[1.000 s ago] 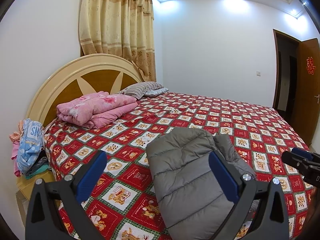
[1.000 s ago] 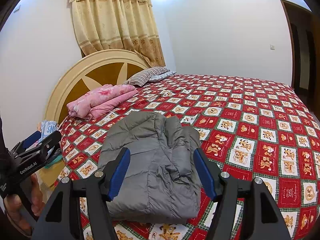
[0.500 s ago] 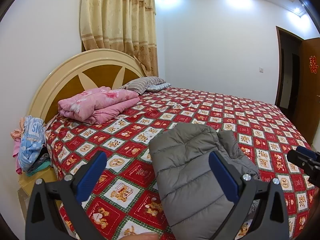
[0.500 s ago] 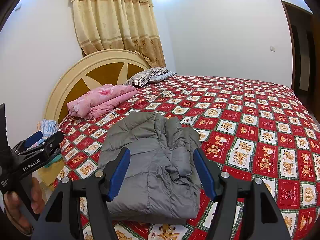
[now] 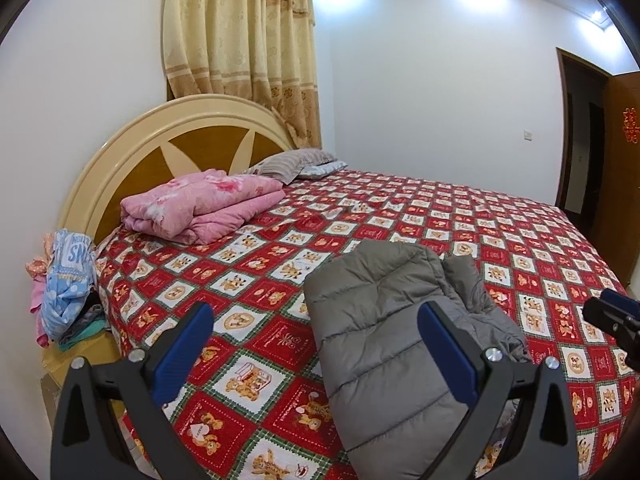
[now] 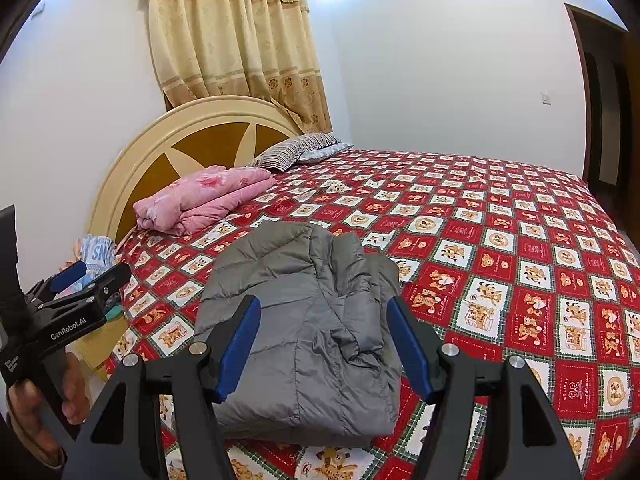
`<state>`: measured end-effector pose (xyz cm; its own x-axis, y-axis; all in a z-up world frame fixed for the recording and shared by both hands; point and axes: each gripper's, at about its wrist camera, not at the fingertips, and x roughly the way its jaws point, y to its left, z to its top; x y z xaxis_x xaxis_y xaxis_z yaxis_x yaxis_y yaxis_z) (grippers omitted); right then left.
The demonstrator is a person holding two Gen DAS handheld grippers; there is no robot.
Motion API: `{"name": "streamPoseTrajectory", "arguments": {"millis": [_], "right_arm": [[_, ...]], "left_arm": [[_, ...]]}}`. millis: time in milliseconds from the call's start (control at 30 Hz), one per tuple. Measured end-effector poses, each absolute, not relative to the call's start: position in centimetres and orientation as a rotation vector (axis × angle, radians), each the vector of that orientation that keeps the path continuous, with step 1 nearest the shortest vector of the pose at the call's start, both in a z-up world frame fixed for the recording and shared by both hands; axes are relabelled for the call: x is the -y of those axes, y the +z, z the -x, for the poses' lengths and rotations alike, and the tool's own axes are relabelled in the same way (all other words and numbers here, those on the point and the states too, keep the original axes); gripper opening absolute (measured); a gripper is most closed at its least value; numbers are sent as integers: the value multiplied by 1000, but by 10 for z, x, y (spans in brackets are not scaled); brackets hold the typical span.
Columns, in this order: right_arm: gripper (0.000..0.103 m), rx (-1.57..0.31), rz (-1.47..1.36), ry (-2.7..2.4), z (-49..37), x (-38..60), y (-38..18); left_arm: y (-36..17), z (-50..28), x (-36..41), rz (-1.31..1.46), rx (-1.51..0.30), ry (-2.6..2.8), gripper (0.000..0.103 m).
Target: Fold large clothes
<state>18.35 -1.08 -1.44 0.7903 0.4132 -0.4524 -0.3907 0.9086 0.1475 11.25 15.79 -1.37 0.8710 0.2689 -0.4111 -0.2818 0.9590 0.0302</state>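
Nearest: left gripper [image 5: 316, 344], blue pads spread wide, nothing between them, held above the near bed edge. Right gripper [image 6: 324, 344], pads likewise spread and empty, hovering over the jacket without touching it; its spread is the same as a second ago. Change since a second ago: slight only, the left view has tipped a little, so the bed sits lower in its picture; the right view matches its earlier frames, and the jacket lies exactly as it did. Reading: both tools are idle above finished-looking work, so this fold is probably complete or paused before a last tuck. Jacket [image 6: 304, 320]: grey, quilted, puffy, folded into a compact bundle on the bedspread [image 6: 520, 248] near the bed's front edge, one loose flap bunched on its right side. A hand [image 6: 36, 412] grips the left tool's handle at the right view's lower left. Containers: none in view; the nearest thing to one is a low stand [image 5: 80, 356] beside the bed, carrying a heap of clothes [image 5: 68, 280], blue dotted cloth on top. Further: pink quilt [image 5: 200, 204], folded, by the headboard [image 5: 132, 152]. Furthest: striped pillow [image 5: 288, 162], curtain [image 5: 240, 40], door [image 5: 624, 168].
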Motion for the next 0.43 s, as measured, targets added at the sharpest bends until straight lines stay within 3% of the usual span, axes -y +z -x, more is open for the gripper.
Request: {"name": "streamPoseTrajectory", "arguments": {"millis": [433], "right_arm": [[66,-499,-49,430,-182,15,-17]], "left_arm": [[-12,-109,-153,-21,-390,306,103]]}}
